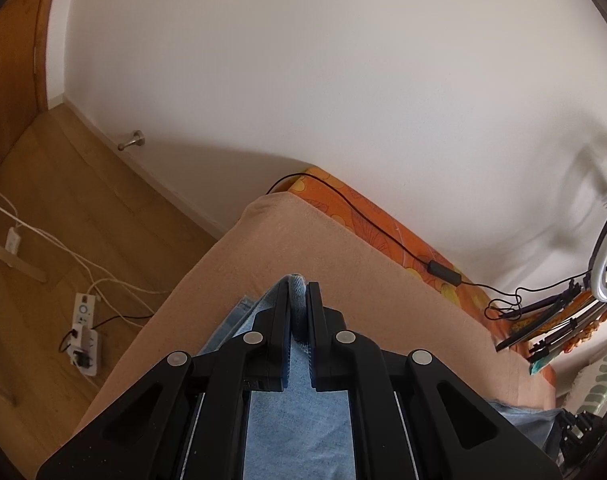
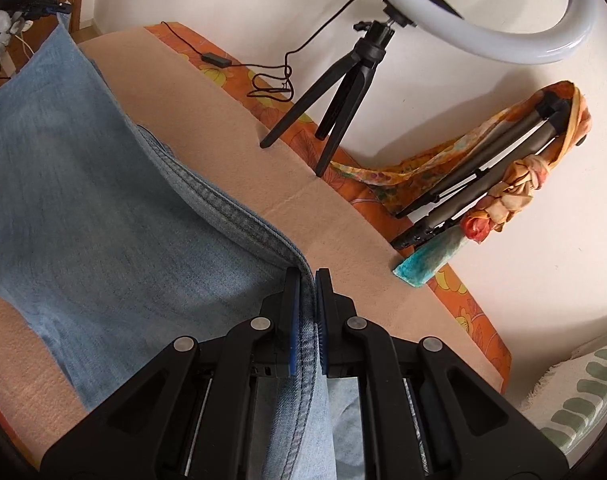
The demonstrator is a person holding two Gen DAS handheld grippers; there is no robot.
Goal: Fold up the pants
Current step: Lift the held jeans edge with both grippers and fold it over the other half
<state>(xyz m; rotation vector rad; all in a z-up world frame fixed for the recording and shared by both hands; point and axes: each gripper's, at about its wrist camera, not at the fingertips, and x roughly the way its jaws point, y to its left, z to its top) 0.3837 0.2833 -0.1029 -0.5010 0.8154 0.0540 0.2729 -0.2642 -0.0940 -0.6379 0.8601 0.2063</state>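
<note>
Nearest us, our right tongs (image 2: 307,276) are clamped on the thick stitched seam of the pants (image 2: 103,208), which run between the blue pads and back under the tool. From there the light blue denim spreads leftward over the peach cloth of the table (image 2: 231,132) toward its far left corner. Our left tongs (image 1: 298,286) pinch a folded hem of the pants (image 1: 299,412), lifted above the table (image 1: 343,248) near its left edge. Farther off, along the far edge, stand a ring light (image 2: 503,36) on its tripod (image 2: 343,92).
</note>
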